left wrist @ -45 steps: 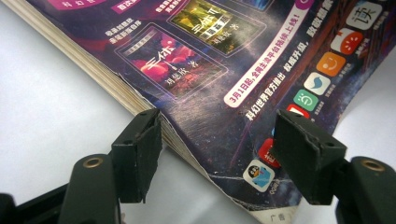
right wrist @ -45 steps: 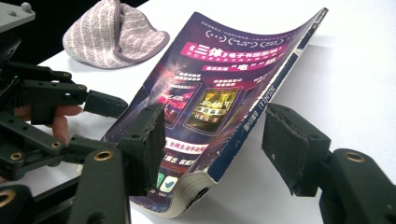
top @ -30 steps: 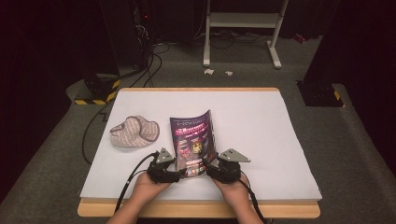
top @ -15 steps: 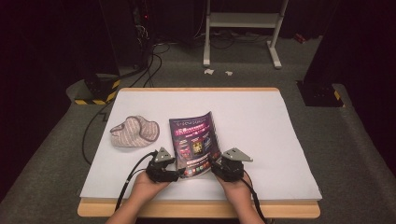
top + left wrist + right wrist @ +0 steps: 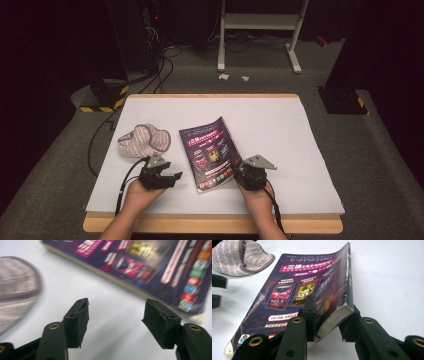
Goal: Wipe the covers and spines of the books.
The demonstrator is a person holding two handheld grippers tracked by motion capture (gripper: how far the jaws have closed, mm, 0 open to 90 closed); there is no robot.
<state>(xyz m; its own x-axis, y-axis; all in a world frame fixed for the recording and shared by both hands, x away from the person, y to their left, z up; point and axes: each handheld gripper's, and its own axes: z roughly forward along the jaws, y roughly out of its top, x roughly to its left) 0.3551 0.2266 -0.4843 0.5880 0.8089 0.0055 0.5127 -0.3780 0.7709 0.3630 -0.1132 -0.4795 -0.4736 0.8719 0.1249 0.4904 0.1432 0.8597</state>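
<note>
A purple-covered paperback lies near the bench's front edge, its corner pinched by the just-closing right claw; the left claw hangs spread, blurring the book's cover print.

From my station, the purple paperback book has a glossy printed cover that catches the light, and its page edges look like rough, matt paper. At about ten o'clock from it lies a grey striped cloth pouch, soft and ribbed like knit or towelling; I can't tell which. The white table surface reads as smooth and matt, rimmed in pale wood. My right gripper has matt black plastic jaws with brass-coloured rivets; the left gripper carries worn, dull rubbery pads.
</note>
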